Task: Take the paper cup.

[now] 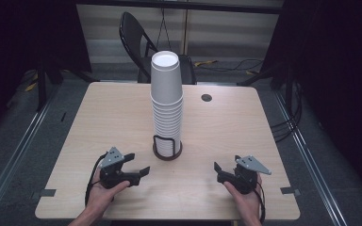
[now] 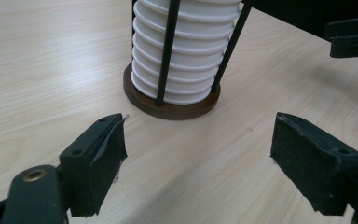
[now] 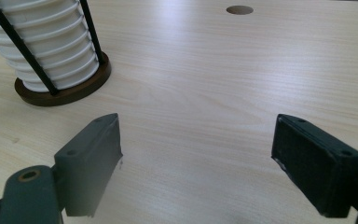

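High view: tall cup stack stands in wire holder mid-bench, between left tongs and right tongs, both spread, empty. Risk, judged: a sideways nudge tips the top-heavy stack; pinching several rims lifts extra cups.

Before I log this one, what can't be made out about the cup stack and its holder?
- Cup stack: upper part cut off by the top edge in both gripper views; exact count too small in the high view.
- Holder: its rods run off the top edge in the left gripper view.
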A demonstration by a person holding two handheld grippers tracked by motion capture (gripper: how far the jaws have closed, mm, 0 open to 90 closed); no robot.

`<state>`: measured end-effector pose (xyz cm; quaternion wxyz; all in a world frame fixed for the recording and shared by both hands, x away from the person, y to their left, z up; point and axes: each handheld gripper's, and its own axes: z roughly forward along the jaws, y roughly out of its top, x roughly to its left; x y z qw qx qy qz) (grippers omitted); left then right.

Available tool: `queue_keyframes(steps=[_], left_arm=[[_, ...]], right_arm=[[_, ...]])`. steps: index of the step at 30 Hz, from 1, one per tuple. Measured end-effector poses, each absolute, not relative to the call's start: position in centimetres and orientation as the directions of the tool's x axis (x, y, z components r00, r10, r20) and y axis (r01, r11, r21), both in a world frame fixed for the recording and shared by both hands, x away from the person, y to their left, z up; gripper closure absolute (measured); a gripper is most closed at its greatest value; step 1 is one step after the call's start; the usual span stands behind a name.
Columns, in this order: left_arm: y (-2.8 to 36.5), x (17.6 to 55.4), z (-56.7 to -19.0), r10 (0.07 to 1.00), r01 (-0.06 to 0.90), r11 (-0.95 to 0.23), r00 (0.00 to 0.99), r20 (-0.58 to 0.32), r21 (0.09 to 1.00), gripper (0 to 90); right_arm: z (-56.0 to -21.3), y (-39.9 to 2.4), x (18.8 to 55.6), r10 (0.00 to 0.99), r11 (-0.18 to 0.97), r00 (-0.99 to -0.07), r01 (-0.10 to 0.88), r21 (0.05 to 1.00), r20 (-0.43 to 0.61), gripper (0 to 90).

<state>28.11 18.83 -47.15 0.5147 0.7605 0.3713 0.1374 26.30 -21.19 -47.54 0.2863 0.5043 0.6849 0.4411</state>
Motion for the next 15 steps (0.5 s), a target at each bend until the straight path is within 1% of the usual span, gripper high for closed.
queue_keyframes(steps=[8,10,11,15], left_arm=[[18.68,28.18,-47.19,0.706,0.429,-0.195,0.685,-0.178,0.882,16.2],[18.65,28.21,-47.2,0.71,0.431,-0.195,0.682,-0.176,0.881,16.1],[18.69,28.2,-47.21,0.708,0.431,-0.196,0.684,-0.177,0.881,16.0],[18.65,28.09,-47.26,0.711,0.43,-0.196,0.681,-0.174,0.881,16.0]], right_arm=[[-47.23,-21.16,25.83,0.933,0.106,-0.354,0.424,0.9,0.057,16.4],[-47.15,-21.06,25.82,0.926,0.108,-0.372,0.419,0.901,0.062,14.7],[-46.94,-20.74,25.77,0.916,0.123,-0.397,0.415,0.902,0.058,15.0],[-46.53,-20.26,25.69,0.906,0.127,-0.42,0.405,0.905,0.061,15.2]])
